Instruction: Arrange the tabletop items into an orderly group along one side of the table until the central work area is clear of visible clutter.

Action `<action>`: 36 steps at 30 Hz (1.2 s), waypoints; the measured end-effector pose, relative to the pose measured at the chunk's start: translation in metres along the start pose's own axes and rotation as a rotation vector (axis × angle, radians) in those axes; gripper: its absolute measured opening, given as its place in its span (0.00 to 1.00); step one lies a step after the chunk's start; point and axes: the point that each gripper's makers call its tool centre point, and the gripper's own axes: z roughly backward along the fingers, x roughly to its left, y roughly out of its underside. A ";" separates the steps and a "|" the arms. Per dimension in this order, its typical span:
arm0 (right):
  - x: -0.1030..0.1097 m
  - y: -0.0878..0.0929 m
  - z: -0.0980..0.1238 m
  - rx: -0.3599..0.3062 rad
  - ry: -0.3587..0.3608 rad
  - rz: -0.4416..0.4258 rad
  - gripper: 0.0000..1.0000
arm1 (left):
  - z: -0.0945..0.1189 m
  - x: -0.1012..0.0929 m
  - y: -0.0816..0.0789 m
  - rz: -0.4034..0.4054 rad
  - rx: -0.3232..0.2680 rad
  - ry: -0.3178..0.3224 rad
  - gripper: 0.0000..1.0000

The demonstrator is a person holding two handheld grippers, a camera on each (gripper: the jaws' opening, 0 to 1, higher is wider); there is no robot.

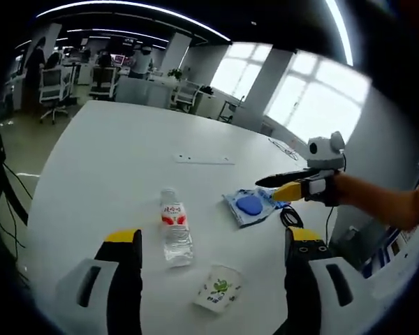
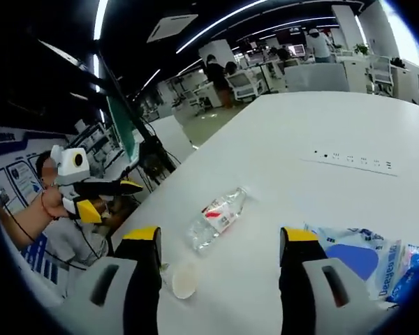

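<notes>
The left gripper view looks down from near above one edge of the white bench (image 1: 126,167), facing toward the windows at 1 o'clock. The right gripper view looks from the opposite side, just as near, toward the office desks at 1 o'clock. Both take in the water bottle (image 1: 174,234) (image 2: 216,218), the cup (image 1: 218,287) (image 2: 185,280) and the blue packet (image 1: 250,206) (image 2: 356,259).

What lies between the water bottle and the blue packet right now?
Only bare white table separates the water bottle from the blue packet; both gripper views show it.
</notes>
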 end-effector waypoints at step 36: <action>-0.038 -0.001 -0.136 0.068 -0.093 -0.264 0.56 | -0.021 0.021 0.019 0.055 -0.013 0.039 0.86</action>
